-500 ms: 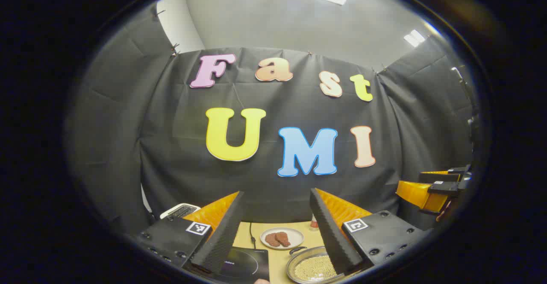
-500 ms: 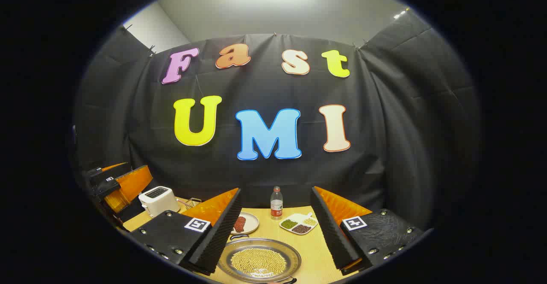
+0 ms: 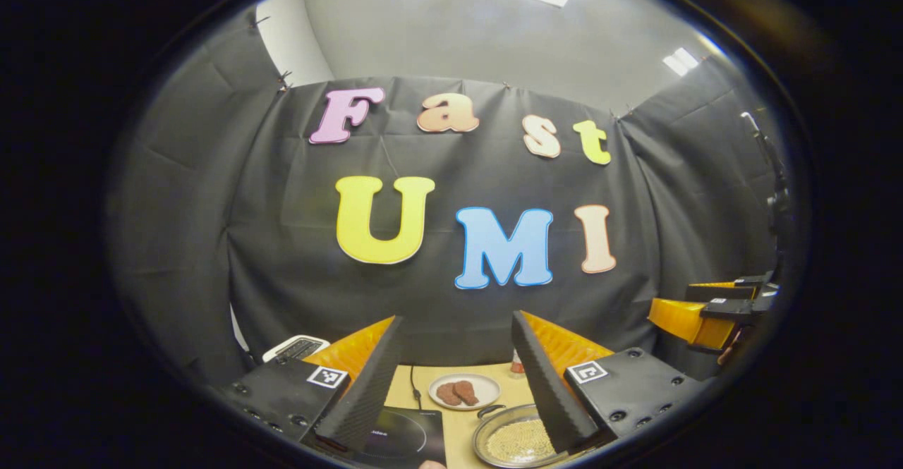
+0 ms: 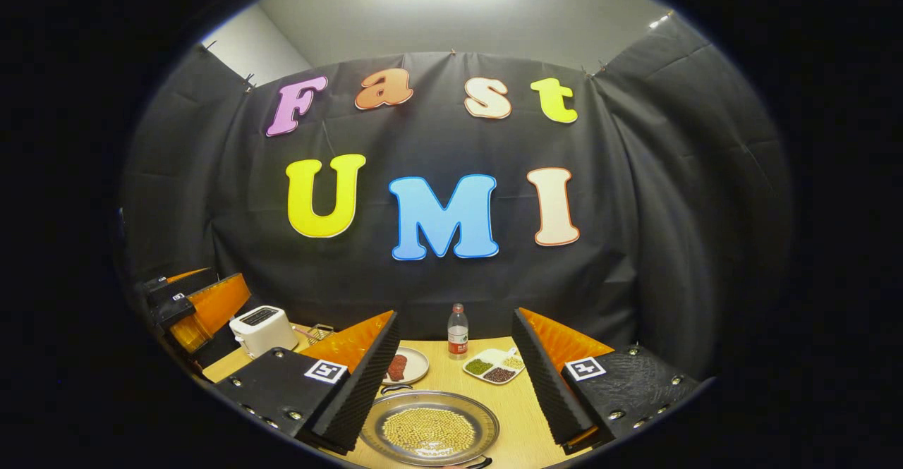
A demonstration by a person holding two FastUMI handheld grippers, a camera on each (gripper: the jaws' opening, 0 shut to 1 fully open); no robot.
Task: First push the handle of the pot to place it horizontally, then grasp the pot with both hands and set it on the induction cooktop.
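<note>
The pot is a shallow metal pan full of small yellow beans, standing on the wooden table. A dark handle shows at its far rim and another at its near rim. My right gripper hangs open above and behind the pot, with nothing between its fingers. The black induction cooktop lies to the left of the pot in the left gripper view. My left gripper is open too, above both. The other gripper shows at the far right.
A plate with pieces of meat lies behind the cooktop and the pot. A bottle and a divided dish of beans stand farther back. A white toaster and a wire basket are at the left.
Both views have shifted only slightly; in the right gripper view a little more of the table and pot shows. Both grippers stay open and nothing on the table has moved.
</note>
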